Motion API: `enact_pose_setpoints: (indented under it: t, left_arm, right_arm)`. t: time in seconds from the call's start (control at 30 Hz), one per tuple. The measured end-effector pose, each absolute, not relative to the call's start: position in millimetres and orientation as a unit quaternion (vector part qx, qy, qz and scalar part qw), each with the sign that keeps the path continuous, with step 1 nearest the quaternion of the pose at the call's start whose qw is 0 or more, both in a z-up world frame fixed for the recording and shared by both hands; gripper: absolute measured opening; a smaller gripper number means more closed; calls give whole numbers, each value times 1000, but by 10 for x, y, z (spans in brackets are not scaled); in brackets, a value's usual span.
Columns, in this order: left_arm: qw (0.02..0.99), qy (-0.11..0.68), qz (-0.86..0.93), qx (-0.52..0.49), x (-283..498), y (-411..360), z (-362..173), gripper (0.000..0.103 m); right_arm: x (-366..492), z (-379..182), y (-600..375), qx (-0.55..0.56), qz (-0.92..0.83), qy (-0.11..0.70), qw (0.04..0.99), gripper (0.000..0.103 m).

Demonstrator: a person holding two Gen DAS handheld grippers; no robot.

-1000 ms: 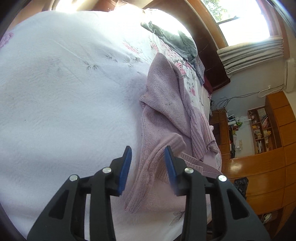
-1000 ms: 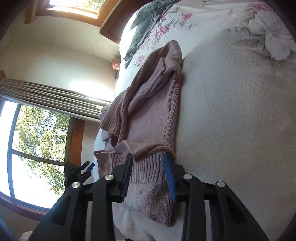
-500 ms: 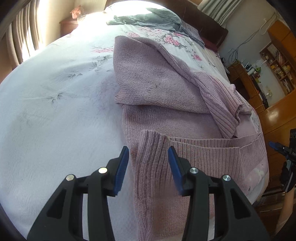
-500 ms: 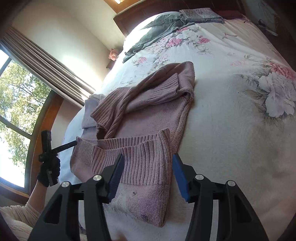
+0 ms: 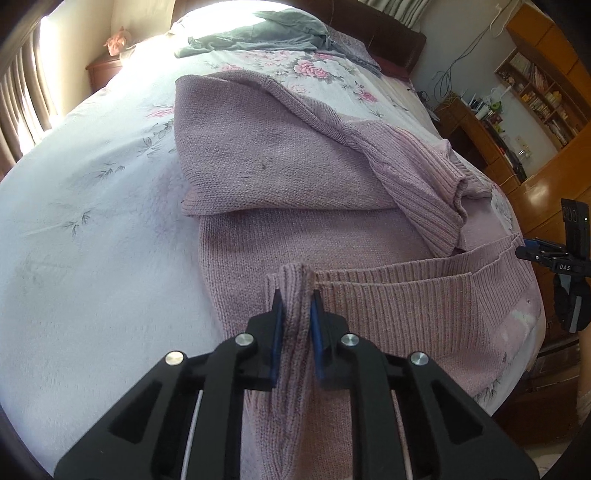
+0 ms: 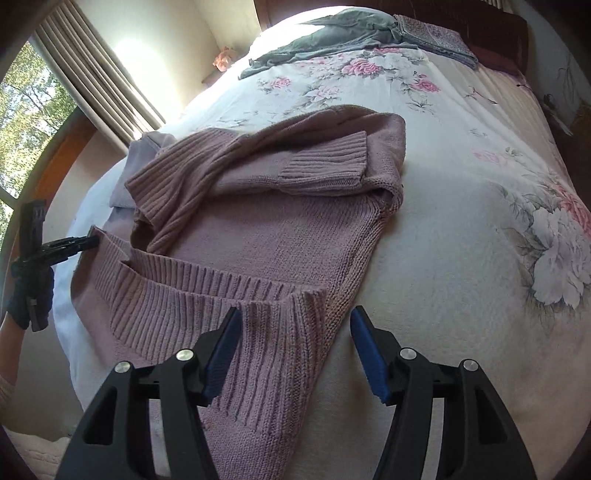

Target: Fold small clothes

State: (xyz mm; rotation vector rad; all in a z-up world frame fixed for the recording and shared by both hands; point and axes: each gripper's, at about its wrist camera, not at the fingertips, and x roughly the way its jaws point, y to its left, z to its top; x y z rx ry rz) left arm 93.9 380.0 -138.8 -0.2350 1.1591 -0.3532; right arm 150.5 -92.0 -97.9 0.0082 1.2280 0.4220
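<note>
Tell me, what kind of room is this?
Most likely a bedroom in a home. A big bed with a flowered bedspread fills the view, with a dark headboard at its far end, and a pink knit sweater lies on it for folding. Curtains hang by a window.

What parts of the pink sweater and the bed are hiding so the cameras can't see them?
- Left wrist view: the strip of sweater hem inside the left gripper is covered by its blue pads.
- Right wrist view: the sweater's near corner runs under the open right gripper and off the bottom edge.
- Both views: the sweater's back lies face down on the bedspread.
- Right wrist view: the grey garment by the headboard is too bunched to identify.
</note>
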Motion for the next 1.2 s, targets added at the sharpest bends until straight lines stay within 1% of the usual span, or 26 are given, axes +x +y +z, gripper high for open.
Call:
enact_pose_setpoints:
  t: [0.03,0.07,0.13,0.2,0.23,0.33,0.47,0.57,0.8,0.9,1.0,1.1,1.2]
  left_arm:
    - [814,546,-165,-113,955,3787,-1408,15]
    - [812,548,-165,-116,970,3778,-1420,17]
    - [812,548,-165,-112,983,3740,-1425,19]
    - [816,546,-163,-96,959,3677,-1403,15]
    - [819,541,-166,-91,932,3659,-1377,13]
    - [827,520,-186,-106,808,3681,-1256,9]
    - [840,487,-202,-129,583,3742,-1046,9]
    - [851,452,-219,-157,419,3817,-817,8]
    - [881,355,-251,-186,299,3992,-143,8]
    - [888,326,-252,-203,474,4090,48,8]
    - [892,315,-242,-216,806,4152,97,8]
    - [892,321,-225,-223,1248,4184,16,8]
    - [891,339,-205,-222,1695,4177,-134,8]
  right_arm:
    - [1522,-1007,-906,0,200,574,794,52]
    - [1526,-1017,-886,-4,206,574,793,47]
    - [1488,-971,-836,-24,214,559,801,28]
    - [1423,-903,-785,-54,209,548,808,23]
    - [1387,-866,-779,-63,206,543,812,18]
    - [1253,-738,-804,-70,206,531,819,11]
    - [1064,-581,-900,-47,216,517,827,10]
    - [970,-385,-1018,19,247,494,834,10]
    - [946,244,-1192,87,291,411,859,10]
    - [1117,462,-1223,97,292,385,870,10]
    - [1453,564,-1192,93,287,379,875,10]
    - [1895,528,-1130,81,275,390,875,10]
    - [2344,361,-1114,94,262,411,868,10]
